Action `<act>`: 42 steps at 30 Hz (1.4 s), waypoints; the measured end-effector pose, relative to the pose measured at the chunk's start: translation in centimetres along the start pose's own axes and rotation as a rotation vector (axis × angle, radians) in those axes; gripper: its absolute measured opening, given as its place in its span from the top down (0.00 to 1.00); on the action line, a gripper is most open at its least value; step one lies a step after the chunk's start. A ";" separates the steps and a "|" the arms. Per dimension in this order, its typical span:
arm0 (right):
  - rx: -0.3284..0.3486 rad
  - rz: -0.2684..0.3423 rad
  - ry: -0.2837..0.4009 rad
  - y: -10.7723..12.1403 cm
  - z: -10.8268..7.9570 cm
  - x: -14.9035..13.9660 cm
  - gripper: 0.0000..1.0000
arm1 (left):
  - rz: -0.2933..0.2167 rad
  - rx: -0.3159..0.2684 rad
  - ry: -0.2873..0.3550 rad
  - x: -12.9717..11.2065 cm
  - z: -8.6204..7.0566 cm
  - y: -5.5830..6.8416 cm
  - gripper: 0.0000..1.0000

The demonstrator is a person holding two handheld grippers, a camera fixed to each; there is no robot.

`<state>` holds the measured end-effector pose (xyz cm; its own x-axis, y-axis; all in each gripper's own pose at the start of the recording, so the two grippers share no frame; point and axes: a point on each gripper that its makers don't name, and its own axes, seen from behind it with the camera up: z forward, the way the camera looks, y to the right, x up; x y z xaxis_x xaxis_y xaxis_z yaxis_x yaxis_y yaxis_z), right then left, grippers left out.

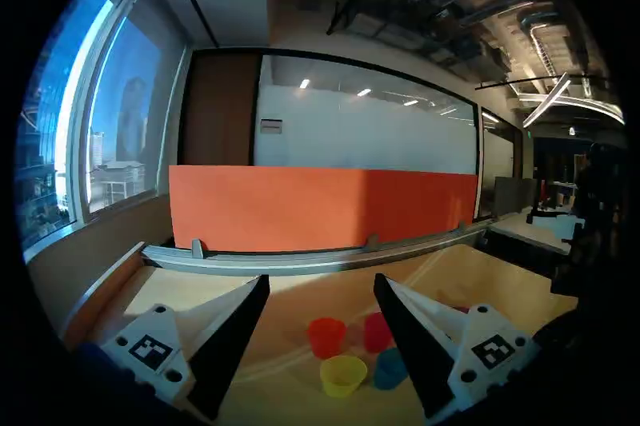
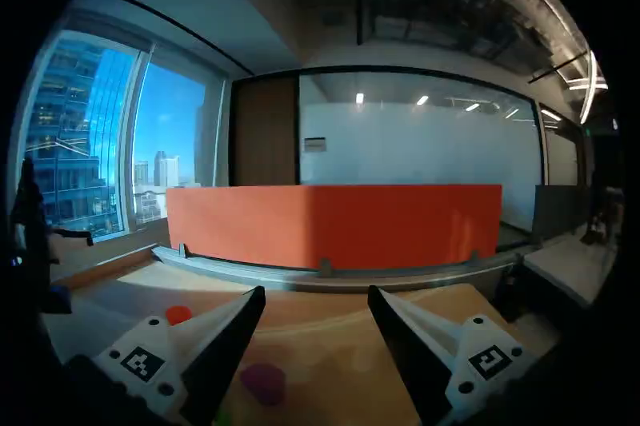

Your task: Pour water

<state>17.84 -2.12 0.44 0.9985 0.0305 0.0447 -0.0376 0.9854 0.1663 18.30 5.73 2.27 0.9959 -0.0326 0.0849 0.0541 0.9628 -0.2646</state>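
Observation:
Several small plastic cups stand on the wooden table (image 1: 304, 298): an orange-red cup (image 1: 326, 336), a red cup (image 1: 376, 331), a yellow cup (image 1: 343, 375) and a blue cup (image 1: 390, 368), all seen between the fingers of my left gripper (image 1: 320, 346), which is open and hovers above and short of them. My right gripper (image 2: 316, 346) is open too, with nothing between its fingers. Below it lies a purple cup (image 2: 264, 383), and an orange-red object (image 2: 178, 315) sits farther left on the table. No water container can be made out.
An orange partition (image 1: 320, 206) with a grey rail (image 1: 320, 258) closes the table's far edge. Tall windows (image 2: 96, 154) run along the left. Another desk (image 1: 544, 230) stands at the right. A dark stand (image 2: 32, 226) rises at the left in the right gripper view.

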 end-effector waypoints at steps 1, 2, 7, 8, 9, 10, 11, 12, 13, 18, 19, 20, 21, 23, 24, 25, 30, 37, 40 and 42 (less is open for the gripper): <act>0.007 0.001 -0.001 -0.1 0.0 0.0 0.01 | 0.000 -0.008 0.000 0.2 0.0 0.1 0.03; 0.013 0.001 -0.001 -0.3 0.0 0.0 0.01 | 0.001 -0.016 0.001 0.4 0.0 0.2 0.03; 0.072 -0.005 -0.011 -1.5 -0.2 -0.2 0.01 | 0.002 -0.066 0.000 0.7 0.0 1.0 0.03; 0.087 -0.008 -0.013 -1.8 -0.2 -0.2 0.01 | 0.002 -0.079 -0.001 0.7 0.0 1.2 0.03; 0.105 -0.010 -0.014 -2.2 -0.3 -0.2 0.01 | 0.001 -0.094 -0.001 0.7 -0.1 1.5 0.03; 0.123 -0.013 -0.013 -2.6 -0.3 -0.1 0.01 | -0.001 -0.109 -0.001 0.7 -0.1 1.8 0.03; 0.141 -0.016 -0.012 -3.0 -0.4 -0.1 0.01 | -0.004 -0.124 -0.002 0.7 -0.2 2.1 0.03; 0.163 -0.019 -0.011 -3.4 -0.5 0.0 0.01 | -0.008 -0.141 -0.002 0.7 -0.2 2.4 0.03; 0.185 -0.021 -0.010 -3.9 -0.6 0.1 0.01 | -0.013 -0.157 -0.004 0.6 -0.2 2.7 0.03; 0.302 -0.038 -0.011 -6.4 -1.3 0.1 0.01 | -0.044 -0.224 -0.012 0.1 0.0 4.0 0.03; 0.321 -0.039 -0.013 -6.8 -1.5 0.0 0.01 | -0.051 -0.237 -0.013 0.1 0.0 4.2 0.03; 0.340 -0.041 -0.015 -7.2 -1.6 0.0 0.01 | -0.057 -0.250 -0.013 0.1 0.0 4.5 0.03; 0.361 -0.041 -0.017 -7.6 -1.8 0.0 0.01 | -0.064 -0.266 -0.013 0.1 0.0 4.8 0.03; 0.392 -0.037 -0.019 -8.3 -2.2 0.1 0.01 | -0.074 -0.300 -0.012 0.2 -0.1 5.5 0.03; 0.409 -0.035 -0.019 -8.6 -2.3 0.1 0.01 | -0.078 -0.318 -0.012 0.3 -0.2 5.8 0.03; 0.421 -0.030 -0.018 -8.8 -2.4 0.3 0.01 | -0.076 -0.333 -0.012 0.4 -0.2 6.1 0.03; 0.463 -0.023 -0.011 -9.3 -2.8 0.6 0.01 | -0.047 -0.392 -0.010 0.9 -0.5 7.3 0.03; 0.487 -0.042 -0.025 -9.7 -3.0 0.4 0.01 | -0.012 -0.427 -0.011 1.2 -0.8 8.0 0.03; 0.501 -0.054 -0.039 -10.0 -3.0 0.2 0.01 | 0.007 -0.443 -0.019 0.9 -1.0 8.4 0.03; 0.511 -0.065 -0.052 -10.2 -3.1 -0.2 0.01 | 0.023 -0.454 -0.029 0.6 -1.1 8.6 0.03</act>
<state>18.18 -11.68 -4.30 0.9966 -0.0496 0.0651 -0.0025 0.7770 0.6295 19.44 13.70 -0.99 0.9951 0.0016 0.0991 0.0646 0.7481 -0.6604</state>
